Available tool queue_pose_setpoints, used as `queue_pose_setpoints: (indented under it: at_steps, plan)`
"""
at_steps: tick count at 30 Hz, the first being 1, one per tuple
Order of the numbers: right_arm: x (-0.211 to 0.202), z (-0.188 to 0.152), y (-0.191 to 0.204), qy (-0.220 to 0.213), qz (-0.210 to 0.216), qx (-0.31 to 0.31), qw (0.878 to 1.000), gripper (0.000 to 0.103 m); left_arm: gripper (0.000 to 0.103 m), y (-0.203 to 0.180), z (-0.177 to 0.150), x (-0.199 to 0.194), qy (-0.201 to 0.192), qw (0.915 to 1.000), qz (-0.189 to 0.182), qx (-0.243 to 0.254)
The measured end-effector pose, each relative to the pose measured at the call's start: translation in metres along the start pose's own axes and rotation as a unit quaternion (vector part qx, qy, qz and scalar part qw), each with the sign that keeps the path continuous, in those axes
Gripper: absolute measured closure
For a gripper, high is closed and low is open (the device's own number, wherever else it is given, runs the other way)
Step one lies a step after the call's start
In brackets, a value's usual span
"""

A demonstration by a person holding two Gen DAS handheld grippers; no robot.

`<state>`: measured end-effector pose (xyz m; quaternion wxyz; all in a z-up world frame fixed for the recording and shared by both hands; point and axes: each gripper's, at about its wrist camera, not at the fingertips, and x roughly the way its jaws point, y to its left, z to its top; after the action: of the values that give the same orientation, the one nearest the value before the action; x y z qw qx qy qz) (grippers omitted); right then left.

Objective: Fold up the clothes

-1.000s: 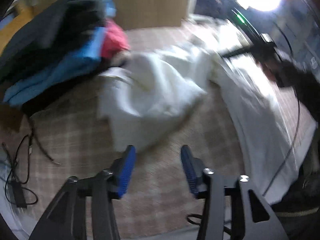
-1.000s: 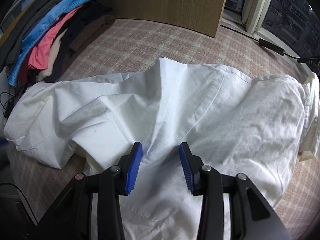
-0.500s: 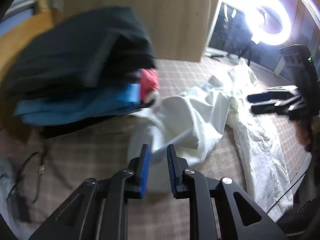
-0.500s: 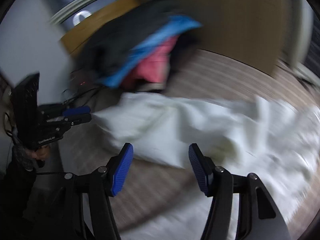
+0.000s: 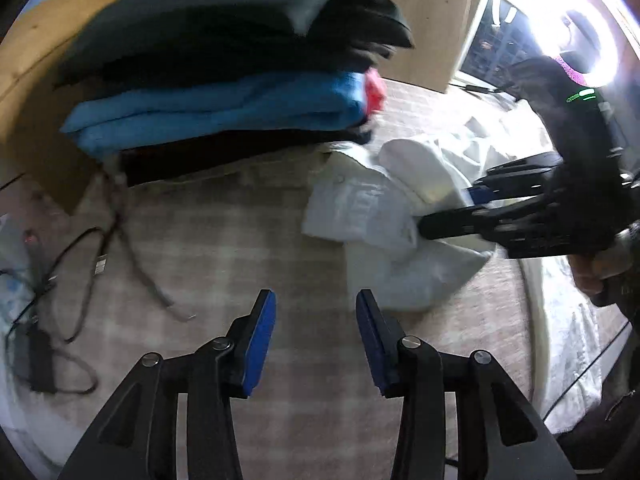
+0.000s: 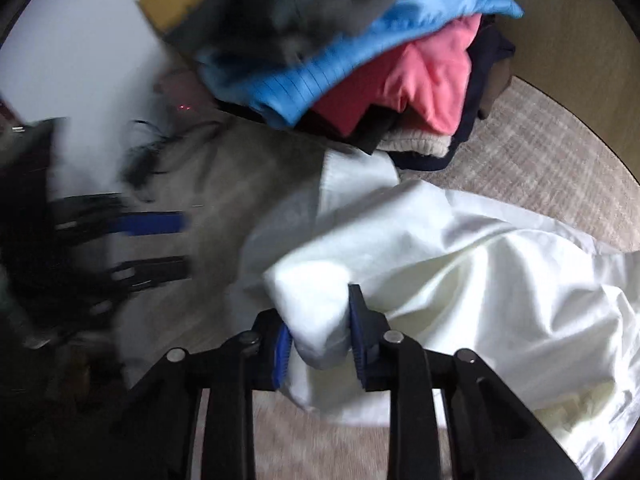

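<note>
Both blue pads of the right gripper pinched a bunched fold of the white shirt; the left gripper hung wide apart, empty, above the checked bed.

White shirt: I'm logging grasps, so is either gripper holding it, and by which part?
The right gripper pinches a bunched fold at the white shirt's end; the left gripper holds nothing.

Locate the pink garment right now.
In the right wrist view, upper right: the pink garment sits in the clothes pile, under the blue garment, behind the white shirt.
</note>
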<state>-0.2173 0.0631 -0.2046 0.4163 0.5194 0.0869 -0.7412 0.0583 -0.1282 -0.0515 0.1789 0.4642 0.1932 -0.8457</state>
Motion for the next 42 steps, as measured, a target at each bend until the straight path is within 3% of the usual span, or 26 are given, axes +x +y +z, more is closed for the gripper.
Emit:
queue_pose_setpoints:
  at_steps: [3, 6, 10, 17, 18, 20, 21, 22, 24, 27, 29, 31, 33, 34, 35, 38, 41, 42]
  plan:
    - [-0.033, -0.018, -0.01, -0.002, 0.04, -0.016, 0.999, 0.08, 0.061, -0.014, 0.009, 0.007, 0.0, 0.9996, -0.029, 0.002]
    - [-0.053, -0.031, -0.021, 0.007, 0.037, -0.03, 0.999, 0.08, 0.048, -0.03, 0.019, 0.014, 0.002, 0.9977, -0.065, 0.019]
    - [-0.055, -0.043, -0.036, 0.023, 0.031, -0.025, 0.999, 0.08, 0.047, -0.054, 0.034, 0.038, 0.024, 0.9909, -0.131, 0.017]
    - [-0.05, -0.061, -0.058, 0.033, 0.008, -0.003, 0.999, 0.08, 0.046, -0.099, 0.041, 0.08, 0.065, 0.9864, -0.146, 0.041]
    - [-0.049, -0.063, -0.06, 0.035, 0.002, -0.003, 0.999, 0.08, 0.049, -0.106, 0.042, 0.084, 0.064, 0.9861, -0.146, 0.046]
    - [-0.051, -0.063, -0.065, 0.032, -0.004, 0.005, 0.999, 0.078, 0.066, -0.121, 0.045, 0.09, 0.059, 0.9857, -0.147, 0.057]
    - [-0.051, -0.063, -0.067, 0.031, -0.007, 0.008, 0.999, 0.076, 0.085, -0.127, 0.045, 0.093, 0.059, 0.9859, -0.144, 0.062]
    - [-0.053, -0.063, -0.07, 0.028, -0.008, 0.019, 0.999, 0.072, 0.099, -0.132, 0.045, 0.093, 0.057, 0.9862, -0.139, 0.069]
    - [-0.057, -0.064, -0.075, 0.02, -0.011, 0.04, 0.999, 0.058, 0.1, -0.14, 0.043, 0.086, 0.049, 0.9872, -0.124, 0.087]
    - [-0.075, -0.07, -0.078, -0.008, 0.008, 0.064, 0.998, 0.053, 0.1, -0.131, 0.037, 0.056, 0.021, 0.9914, -0.089, 0.093]
    - [-0.085, -0.075, -0.08, -0.027, 0.015, 0.073, 0.997, 0.044, 0.1, -0.114, 0.029, 0.029, 0.007, 0.9954, -0.049, 0.082]
    - [-0.088, -0.079, -0.081, -0.033, 0.005, 0.076, 0.997, 0.044, 0.1, -0.092, 0.017, -0.001, -0.009, 0.9977, 0.01, 0.067]
    - [-0.086, -0.079, -0.08, -0.032, -0.005, 0.078, 0.996, 0.044, 0.093, -0.07, 0.008, -0.015, -0.011, 0.9928, 0.106, 0.056]
    - [-0.083, -0.078, -0.08, -0.033, -0.007, 0.079, 0.996, 0.044, 0.074, -0.058, 0.004, -0.017, -0.005, 0.9863, 0.158, 0.047]
    - [-0.085, -0.079, -0.077, -0.03, -0.013, 0.072, 0.997, 0.044, 0.066, -0.048, 0.0, -0.016, 0.003, 0.9827, 0.181, 0.036]
    - [-0.081, -0.077, -0.061, -0.024, -0.043, 0.044, 0.998, 0.044, 0.064, -0.03, -0.011, -0.016, 0.021, 0.9789, 0.203, 0.01]
    - [-0.068, -0.068, -0.047, -0.01, -0.051, 0.03, 0.998, 0.044, 0.063, -0.048, -0.022, -0.02, 0.012, 0.984, 0.177, 0.02]
    - [-0.069, -0.073, -0.044, -0.007, -0.049, 0.027, 0.998, 0.044, 0.063, -0.059, -0.025, -0.021, 0.008, 0.9879, 0.153, 0.027]
